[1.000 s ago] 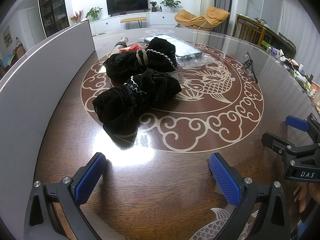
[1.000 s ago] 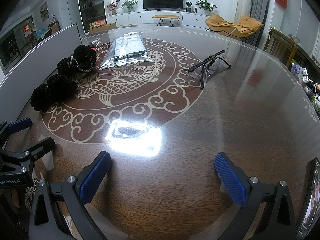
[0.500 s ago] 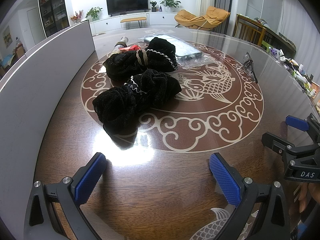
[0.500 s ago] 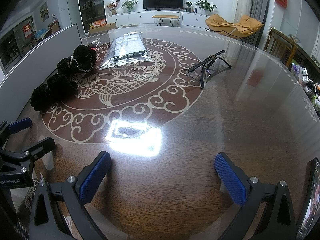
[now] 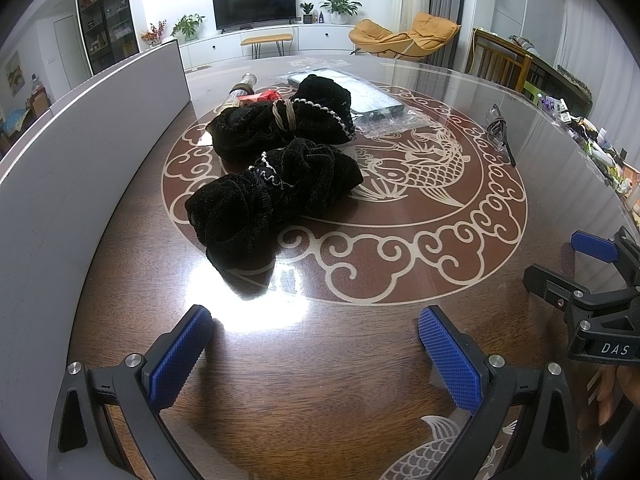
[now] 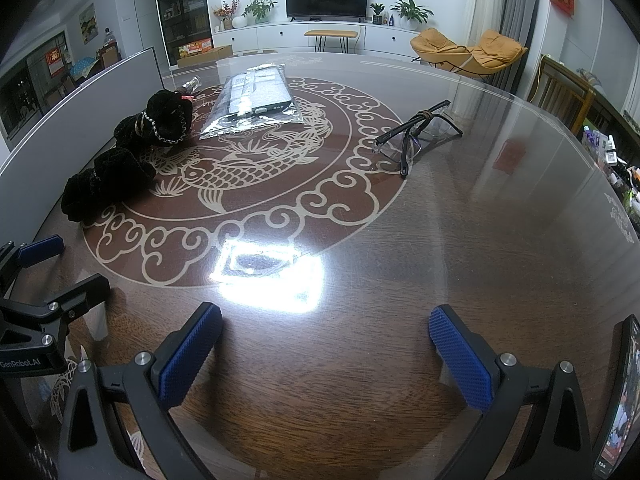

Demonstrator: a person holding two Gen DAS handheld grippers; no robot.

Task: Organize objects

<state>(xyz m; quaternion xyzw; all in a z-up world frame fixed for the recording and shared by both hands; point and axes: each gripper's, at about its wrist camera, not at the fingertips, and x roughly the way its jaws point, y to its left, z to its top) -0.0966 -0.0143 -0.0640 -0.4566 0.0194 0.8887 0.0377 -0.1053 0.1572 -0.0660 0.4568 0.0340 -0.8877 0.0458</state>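
Observation:
Two black velvet pouches lie on the round table: the near pouch (image 5: 272, 196) (image 6: 106, 186) and the far pouch (image 5: 284, 122) (image 6: 160, 124), tied with a beaded cord. Behind them rest a flat packet in clear plastic (image 5: 360, 100) (image 6: 256, 98), a small bottle (image 5: 240, 90) (image 6: 191, 83) and a red item (image 5: 260, 97). Clear glasses (image 6: 416, 136) (image 5: 498, 128) sit to the right. My left gripper (image 5: 316, 356) is open, low over the table's near side, well short of the near pouch. My right gripper (image 6: 326, 350) is open and holds nothing.
A grey partition (image 5: 80, 152) (image 6: 80, 116) curves along the table's left edge. A phone (image 6: 618, 400) stands at the right edge in the right wrist view. Small clutter (image 5: 592, 136) lines a sideboard to the right. A bright lamp glare (image 6: 268, 280) lies on the glass top.

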